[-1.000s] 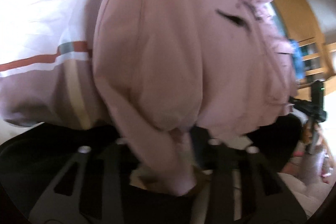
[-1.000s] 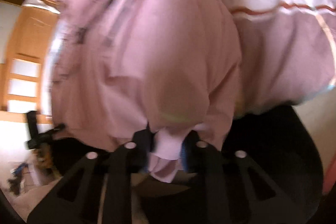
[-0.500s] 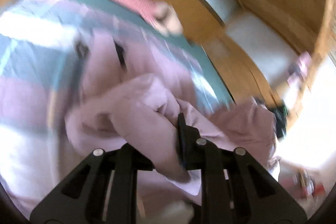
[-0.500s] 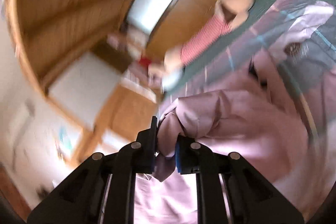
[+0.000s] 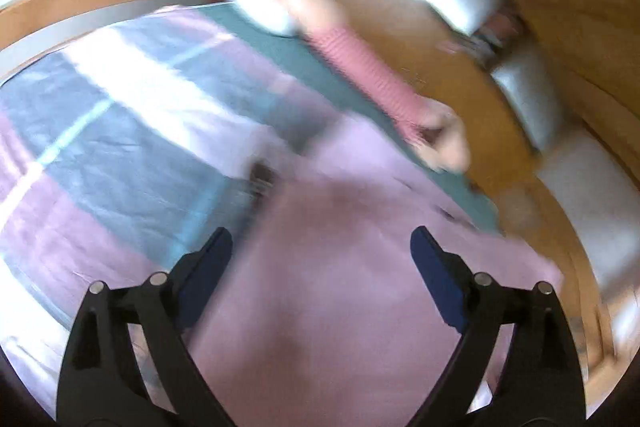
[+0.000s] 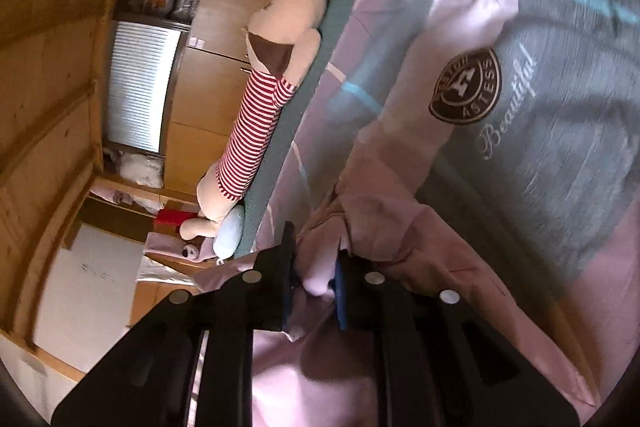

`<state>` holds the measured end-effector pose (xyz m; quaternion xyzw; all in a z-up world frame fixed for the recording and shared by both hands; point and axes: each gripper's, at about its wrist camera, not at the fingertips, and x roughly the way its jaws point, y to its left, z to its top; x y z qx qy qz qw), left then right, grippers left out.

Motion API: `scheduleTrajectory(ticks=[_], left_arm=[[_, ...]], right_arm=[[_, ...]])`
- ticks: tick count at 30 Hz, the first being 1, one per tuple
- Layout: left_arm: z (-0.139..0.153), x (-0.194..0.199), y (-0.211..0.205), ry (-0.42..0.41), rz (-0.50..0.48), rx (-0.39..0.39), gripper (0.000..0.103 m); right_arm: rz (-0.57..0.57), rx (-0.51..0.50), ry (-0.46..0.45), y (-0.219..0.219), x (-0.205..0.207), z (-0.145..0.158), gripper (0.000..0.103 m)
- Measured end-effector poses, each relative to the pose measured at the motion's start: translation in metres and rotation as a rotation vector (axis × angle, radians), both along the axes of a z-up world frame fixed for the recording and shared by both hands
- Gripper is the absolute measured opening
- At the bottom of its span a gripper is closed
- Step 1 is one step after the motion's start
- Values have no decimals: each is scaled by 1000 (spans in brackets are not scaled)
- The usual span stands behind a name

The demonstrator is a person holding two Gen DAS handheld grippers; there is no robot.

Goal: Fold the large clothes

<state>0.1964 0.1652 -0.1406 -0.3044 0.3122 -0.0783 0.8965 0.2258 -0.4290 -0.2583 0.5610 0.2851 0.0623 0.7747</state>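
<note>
The pink garment (image 6: 400, 227) lies on the bed (image 5: 120, 147). It looks soft and floppy. The right gripper (image 6: 314, 283) pinches its edge. The left gripper (image 5: 320, 251) is wide open, holding nothing.

One pink garment (image 6: 420, 239), one patterned bedspread (image 6: 560, 131), one striped plush toy (image 6: 256, 115), two hand-held grippers, left (image 5: 320, 259) and right (image 6: 314, 275)

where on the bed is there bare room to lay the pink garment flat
Free: the grey-and-pink bedspread around the round logo patch, and its grey panels left of the pink garment in the left wrist view. Crowded: the teal strip along the wooden cabinets, taken by the striped plush toy. The right hand-held gripper grips a garment fold; the left hand-held gripper is open.
</note>
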Motion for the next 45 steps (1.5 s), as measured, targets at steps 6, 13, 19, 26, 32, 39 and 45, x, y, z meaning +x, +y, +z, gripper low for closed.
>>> scheduleTrajectory(ticks=[6, 13, 19, 26, 32, 39, 45], left_arm=[[-33, -15, -137, 73, -441, 268, 99], [-58, 17, -176, 97, -325, 559, 100], [-47, 50, -166, 83, -251, 524, 101], [-32, 69, -121, 116, -89, 514, 101], [-35, 66, -96, 141, -61, 497, 101], [-66, 76, -74, 274, -76, 405, 101], [-68, 72, -75, 276, -76, 407, 101]], right_arm=[[-170, -78, -117, -17, -56, 59, 102], [95, -672, -29, 90, -106, 135, 102], [437, -1054, -42, 265, -107, 107, 89], [352, -1134, 139, 288, 30, 55, 97], [279, -1061, 259, 258, 108, 41, 102], [206, -1129, 231, 212, 84, 72, 99], [-165, -906, 527, 30, 37, 66, 99]])
